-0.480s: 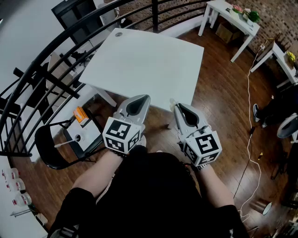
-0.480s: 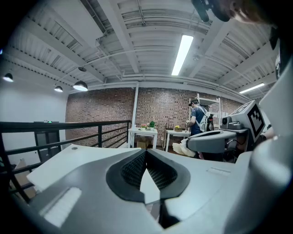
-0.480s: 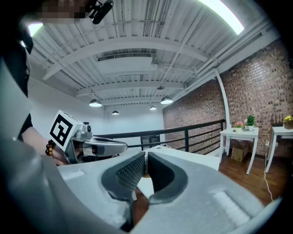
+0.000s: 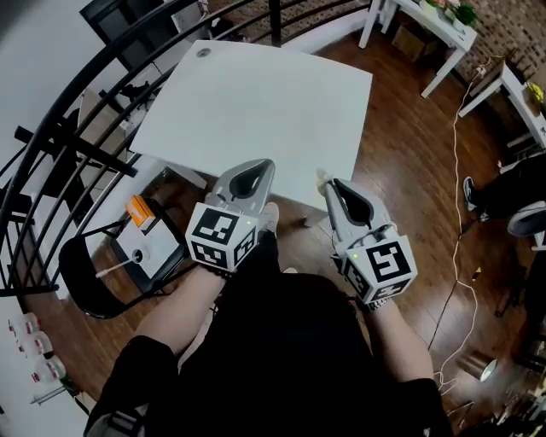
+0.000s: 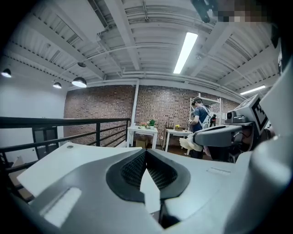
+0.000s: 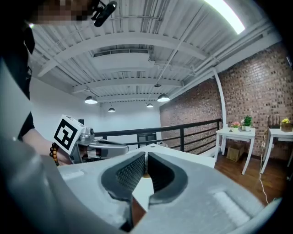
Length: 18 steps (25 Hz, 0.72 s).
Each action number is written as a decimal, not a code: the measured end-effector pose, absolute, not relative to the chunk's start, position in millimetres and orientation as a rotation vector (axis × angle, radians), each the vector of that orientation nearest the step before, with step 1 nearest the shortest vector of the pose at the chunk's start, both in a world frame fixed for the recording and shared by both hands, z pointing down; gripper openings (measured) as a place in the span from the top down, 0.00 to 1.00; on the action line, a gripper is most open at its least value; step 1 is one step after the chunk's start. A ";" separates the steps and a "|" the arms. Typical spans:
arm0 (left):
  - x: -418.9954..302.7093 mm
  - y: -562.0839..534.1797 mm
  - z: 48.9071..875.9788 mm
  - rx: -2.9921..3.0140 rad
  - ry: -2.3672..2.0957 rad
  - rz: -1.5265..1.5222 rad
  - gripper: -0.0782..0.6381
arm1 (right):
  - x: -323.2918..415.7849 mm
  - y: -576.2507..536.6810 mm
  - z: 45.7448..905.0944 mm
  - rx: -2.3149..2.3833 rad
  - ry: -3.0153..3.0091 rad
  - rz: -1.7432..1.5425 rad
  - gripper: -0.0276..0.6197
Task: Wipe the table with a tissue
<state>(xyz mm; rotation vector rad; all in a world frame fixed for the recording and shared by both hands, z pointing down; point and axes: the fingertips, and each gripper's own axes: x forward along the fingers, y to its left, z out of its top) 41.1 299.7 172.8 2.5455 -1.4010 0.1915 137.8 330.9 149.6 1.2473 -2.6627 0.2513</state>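
Two grippers are held side by side in front of the person's body, both pointed toward the near edge of the white table point(image 4: 256, 102). The left gripper point(image 4: 258, 164) is seen with its jaws pressed together at the tips; nothing is lodged between them, and only the bare tabletop is visible past the pads in its own view point(image 5: 145, 152). The right gripper point(image 4: 328, 182) is closed on a small crumpled tissue point(image 4: 322, 177), pinched at the very tips. From the left gripper view the same tissue point(image 5: 187, 143) is observed as a pale wad projecting from the nose of the right gripper. The tissue is located at the table's near edge, right of the left gripper; whether it touches the surface cannot be determined. The tabletop is noted as bare apart from a small round fitting near its far left corner. A black chair point(image 4: 81, 273) is recorded on the wooden floor point(image 4: 409, 171) to the left, beside a curved black railing point(image 4: 60, 119). White side tables point(image 4: 426, 26) are placed at the far right, and a white cable point(image 4: 453, 183) is laid across the floor.
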 end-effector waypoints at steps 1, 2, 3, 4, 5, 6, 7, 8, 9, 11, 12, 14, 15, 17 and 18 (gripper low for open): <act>40.1 291.8 175.4 2.544 -1.400 0.192 0.87 | 137.4 324.6 152.4 1.246 -2.655 0.255 0.94; 39.2 283.4 177.9 2.543 -1.399 0.193 0.87 | 136.9 317.2 155.7 1.243 -2.647 0.259 0.94; 38.4 274.4 180.5 2.542 -1.397 0.195 0.87 | 136.3 308.6 158.9 1.240 -2.639 0.265 0.94; 37.4 264.6 182.8 2.542 -1.394 0.197 0.87 | 135.3 298.8 161.6 1.239 -2.631 0.271 0.94; 35.9 254.3 185.1 2.541 -1.391 0.199 0.87 | 133.9 288.0 164.0 1.238 -2.622 0.279 0.94; 33.7 243.5 187.5 2.538 -1.387 0.202 0.87 | 131.5 276.5 166.5 1.236 -2.613 0.289 0.94; 30.7 232.5 190.1 2.532 -1.382 0.205 0.87 | 128.3 264.4 169.3 1.235 -2.604 0.302 0.94; 27.1 220.9 193.0 2.526 -1.377 0.207 0.87 | 124.2 251.5 172.5 1.232 -2.593 0.318 0.94; 23.2 208.8 196.2 2.520 -1.370 0.212 0.87 | 119.3 237.9 176.1 1.229 -2.581 0.335 0.94; 15.0 183.0 203.5 2.514 -1.350 0.226 0.87 | 107.8 209.6 183.9 1.229 -2.551 0.378 0.94; 10.8 170.6 207.7 2.512 -1.337 0.236 0.87 | 101.3 196.0 188.4 1.225 -2.542 0.396 0.94; 2.4 148.9 217.3 2.503 -1.308 0.256 0.87 | 88.8 171.2 198.8 1.205 -2.530 0.420 0.94; -1.6 138.9 222.7 2.495 -1.292 0.265 0.87 | 83.4 159.2 204.5 1.196 -2.519 0.436 0.94; -9.0 118.5 235.1 2.474 -1.255 0.287 0.87 | 74.0 134.7 216.9 1.188 -2.490 0.480 0.94; -12.6 108.1 242.0 2.465 -1.235 0.299 0.87 | 69.5 122.0 223.6 1.188 -2.475 0.502 0.94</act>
